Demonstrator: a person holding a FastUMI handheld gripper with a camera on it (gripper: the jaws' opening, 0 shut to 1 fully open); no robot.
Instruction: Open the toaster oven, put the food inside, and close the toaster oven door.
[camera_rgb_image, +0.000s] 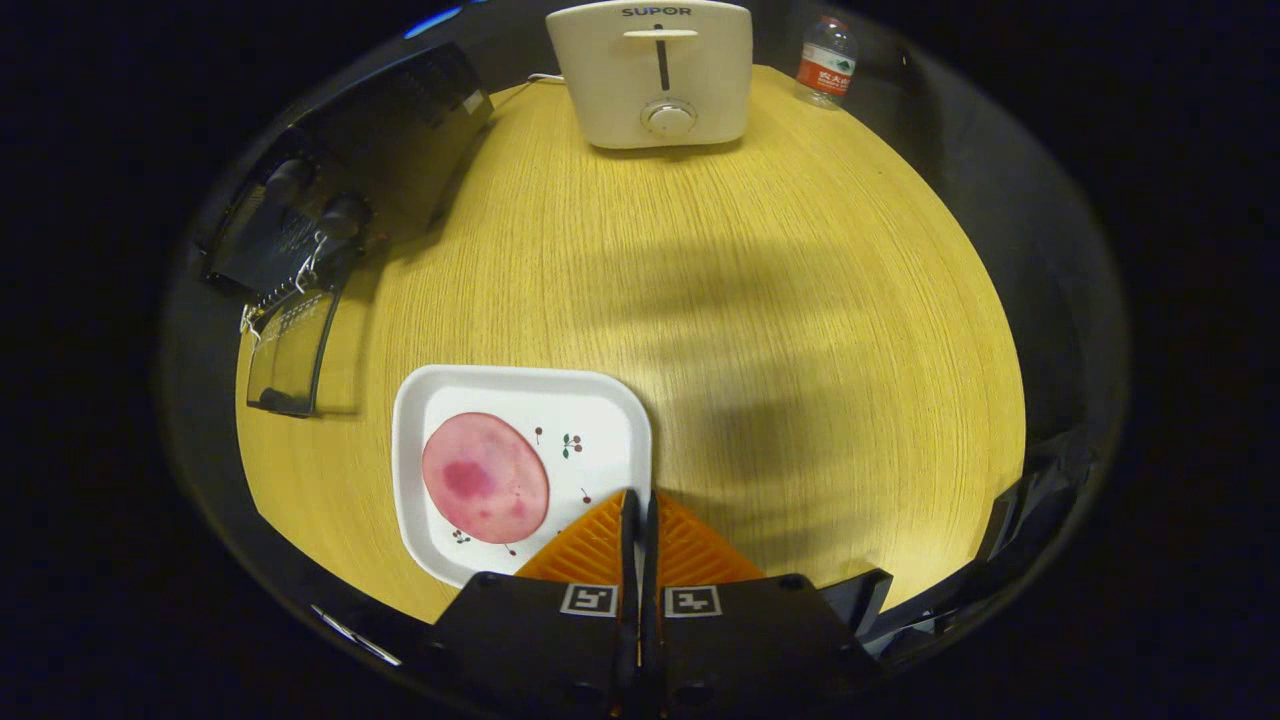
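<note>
The claw rides pinched together and empty over the corner of the white plate, pink food slice unlifted, toaster oven door already down across the worktop: loading and closing remain.

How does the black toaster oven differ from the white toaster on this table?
The toaster oven is black and stands far to the side of the shut tongs, beyond the plate; the toaster is cream-white and stands far ahead of them. The toaster oven's glass door hangs open onto the table; the toaster has a lever slot and one round knob on its face. Both rest on the wooden table.
</note>
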